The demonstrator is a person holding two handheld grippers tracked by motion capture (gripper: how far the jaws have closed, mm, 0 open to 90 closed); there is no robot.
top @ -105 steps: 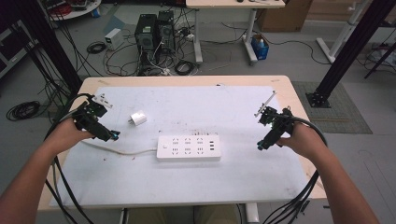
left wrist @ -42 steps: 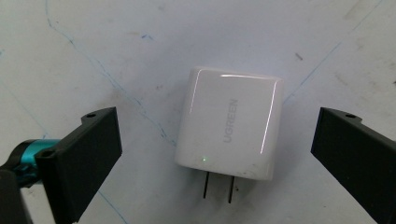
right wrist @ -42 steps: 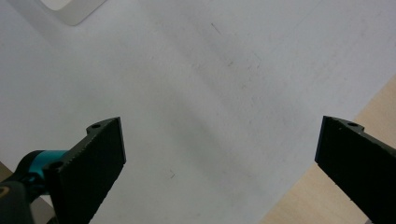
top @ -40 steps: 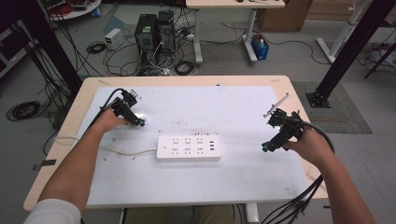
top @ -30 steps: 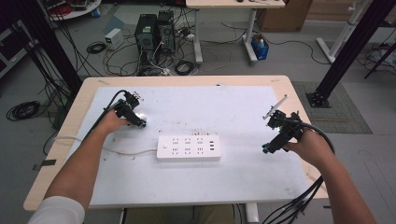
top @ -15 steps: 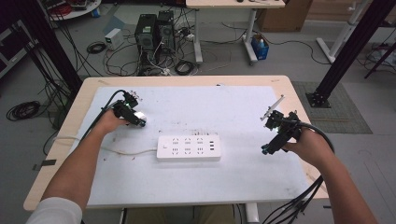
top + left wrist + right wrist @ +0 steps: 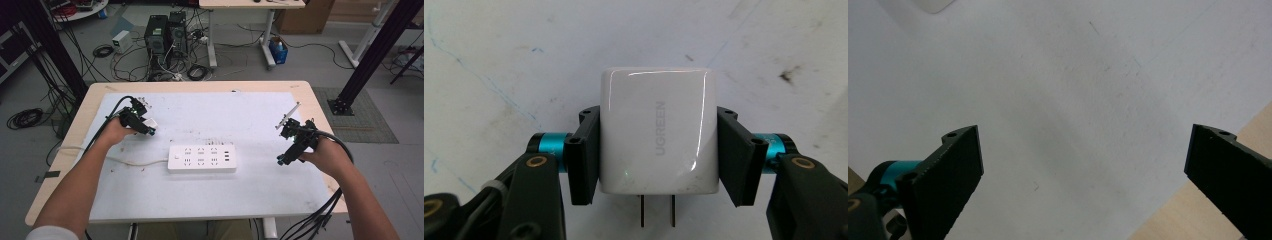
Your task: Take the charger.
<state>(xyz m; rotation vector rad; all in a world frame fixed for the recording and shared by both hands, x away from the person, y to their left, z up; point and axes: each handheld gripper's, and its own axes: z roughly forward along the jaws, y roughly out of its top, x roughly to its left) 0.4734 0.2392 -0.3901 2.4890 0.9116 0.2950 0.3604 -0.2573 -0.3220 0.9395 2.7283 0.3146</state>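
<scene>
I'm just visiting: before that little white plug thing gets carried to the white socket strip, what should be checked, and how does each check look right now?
1. Charger sits between the left gripper pads: ok, one pad on each side.
2. Pads actually pressing on it: cannot tell; both look flush against its sides.
3. Prongs free and unblocked: ok, they stick out toward the camera, clear of the pads.
4. Power strip sockets uncovered: ok, nothing lies on top.
5. Right gripper free to steady the strip: ok, its jaws are wide apart over bare mat.
6. Strip's cord out of the path: ok, it trails off to the left.
</scene>
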